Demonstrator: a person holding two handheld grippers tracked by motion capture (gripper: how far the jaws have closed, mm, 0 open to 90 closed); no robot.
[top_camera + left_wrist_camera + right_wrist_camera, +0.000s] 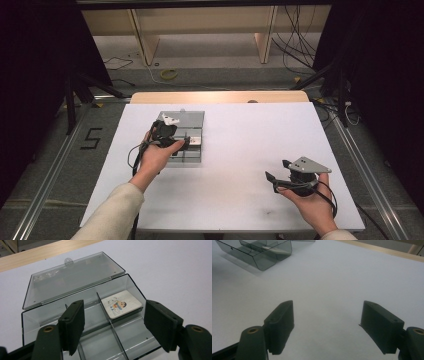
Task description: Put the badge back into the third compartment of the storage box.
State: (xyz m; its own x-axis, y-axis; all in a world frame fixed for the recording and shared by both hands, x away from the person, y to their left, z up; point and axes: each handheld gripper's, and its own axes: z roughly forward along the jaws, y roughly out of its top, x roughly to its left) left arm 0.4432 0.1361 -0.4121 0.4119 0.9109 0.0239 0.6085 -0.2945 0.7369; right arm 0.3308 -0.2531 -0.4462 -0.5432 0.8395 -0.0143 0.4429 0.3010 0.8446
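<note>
Smoky clear plastic box [82, 322] with dividers, lid flat back, my left gripper [113, 322] shows its cartoon-printed card [121, 304], both grippers' fingers released, right gripper [327, 326] above matte white counter [332, 285].

Box: your open box [192, 120] lies left of centre on the table [240, 150].
Card: card [121, 304] sits in its back compartment.
Lid: lid [72, 277] lies behind.

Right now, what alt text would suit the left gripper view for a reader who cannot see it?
An open left gripper hovers over a clear smoky plastic box with its lid folded back on the white table. Dividers split the box into compartments, and one far compartment holds a small wooden tile printed with a cartoon figure.
</note>
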